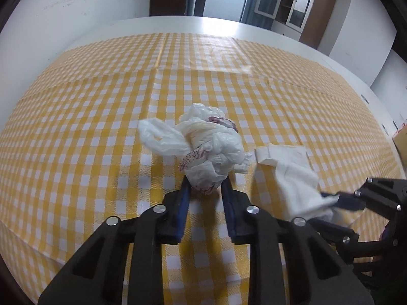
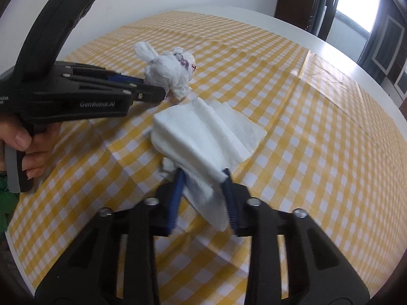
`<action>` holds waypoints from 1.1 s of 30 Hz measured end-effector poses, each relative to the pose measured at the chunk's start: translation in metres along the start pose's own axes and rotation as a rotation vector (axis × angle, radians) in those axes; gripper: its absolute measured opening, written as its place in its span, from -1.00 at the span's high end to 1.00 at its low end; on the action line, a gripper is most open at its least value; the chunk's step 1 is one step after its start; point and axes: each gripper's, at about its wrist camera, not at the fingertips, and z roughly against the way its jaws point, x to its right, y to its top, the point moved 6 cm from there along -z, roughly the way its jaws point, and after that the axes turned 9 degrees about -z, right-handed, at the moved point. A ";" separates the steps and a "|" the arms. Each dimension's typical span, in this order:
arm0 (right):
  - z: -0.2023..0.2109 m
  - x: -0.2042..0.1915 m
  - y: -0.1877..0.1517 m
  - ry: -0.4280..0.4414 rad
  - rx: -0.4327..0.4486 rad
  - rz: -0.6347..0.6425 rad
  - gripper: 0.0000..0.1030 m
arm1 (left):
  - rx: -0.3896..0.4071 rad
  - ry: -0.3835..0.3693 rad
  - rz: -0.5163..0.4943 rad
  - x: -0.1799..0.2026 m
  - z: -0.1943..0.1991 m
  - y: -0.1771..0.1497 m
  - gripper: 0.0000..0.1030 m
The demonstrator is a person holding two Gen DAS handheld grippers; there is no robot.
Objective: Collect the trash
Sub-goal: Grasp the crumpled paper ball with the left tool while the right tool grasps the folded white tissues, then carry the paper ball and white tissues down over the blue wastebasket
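Observation:
A crumpled white plastic bag (image 1: 211,147) with reddish print lies on the yellow checked tablecloth (image 1: 101,101). My left gripper (image 1: 205,183) is shut on the bag's near end, a blue pad pressing on each side. To the bag's right lies a folded white paper napkin (image 1: 292,172). In the right wrist view my right gripper (image 2: 203,175) is shut on the napkin's (image 2: 201,132) near edge, which is bunched between the pads. The same view shows the left gripper (image 2: 152,89) from the side, on the bag (image 2: 170,71), with a hand (image 2: 30,142) on its handle.
The cloth covers a white table (image 1: 279,38) that stands against a white wall on the left. A cabinet (image 1: 292,2) and a bright doorway stand beyond its far edge. A cardboard box (image 1: 400,139) shows past the right edge.

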 end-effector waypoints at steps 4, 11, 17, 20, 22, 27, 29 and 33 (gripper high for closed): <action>0.017 -0.010 -0.010 -0.022 0.022 -0.008 0.77 | 0.044 0.001 -0.015 0.006 0.015 0.001 0.71; 0.073 -0.018 -0.042 -0.034 0.100 -0.082 0.80 | 0.105 -0.020 -0.034 0.022 0.059 -0.015 0.75; 0.114 -0.030 -0.072 -0.027 0.159 -0.126 0.81 | 0.149 -0.042 -0.060 0.049 0.112 -0.053 0.75; 0.138 -0.042 -0.092 -0.013 0.191 -0.144 0.81 | 0.179 -0.057 -0.064 0.059 0.142 -0.076 0.76; 0.153 -0.051 -0.106 -0.004 0.209 -0.159 0.81 | 0.204 -0.067 -0.060 0.067 0.167 -0.098 0.76; 0.194 -0.076 -0.145 0.013 0.257 -0.174 0.81 | 0.270 -0.086 -0.076 0.089 0.231 -0.151 0.76; 0.207 -0.089 -0.163 0.020 0.272 -0.173 0.81 | 0.291 -0.094 -0.082 0.095 0.252 -0.171 0.76; 0.230 -0.110 -0.196 0.026 0.307 -0.180 0.81 | 0.313 -0.105 -0.094 0.111 0.278 -0.205 0.76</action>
